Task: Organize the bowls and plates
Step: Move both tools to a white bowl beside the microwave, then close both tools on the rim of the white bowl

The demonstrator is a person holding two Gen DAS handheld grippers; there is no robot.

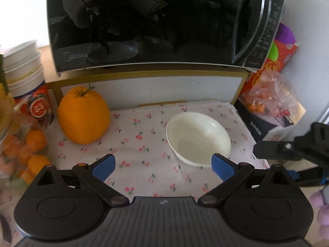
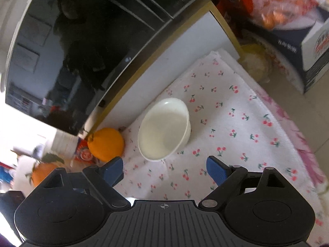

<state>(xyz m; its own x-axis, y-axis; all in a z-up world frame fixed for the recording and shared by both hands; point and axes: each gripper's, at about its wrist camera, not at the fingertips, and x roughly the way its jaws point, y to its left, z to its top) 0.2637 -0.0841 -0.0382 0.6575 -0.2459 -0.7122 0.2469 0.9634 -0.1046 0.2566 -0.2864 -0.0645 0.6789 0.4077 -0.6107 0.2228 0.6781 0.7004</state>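
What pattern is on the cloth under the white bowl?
Small red cherries with green stems on a white cloth, clearest in the right wrist view, where the bowl sits on it.

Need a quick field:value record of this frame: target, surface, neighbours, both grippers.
target: white bowl, empty, upright
surface: cherry-print cloth
neighbours: large orange left of the bowl, apart from it; black microwave on a shelf above
left gripper: open, holds nothing, right pad near the bowl's rim
right gripper: open, holds nothing, short of the bowl

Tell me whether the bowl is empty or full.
Empty. The bowl sits upright on the cloth, its white inside bare in both views.
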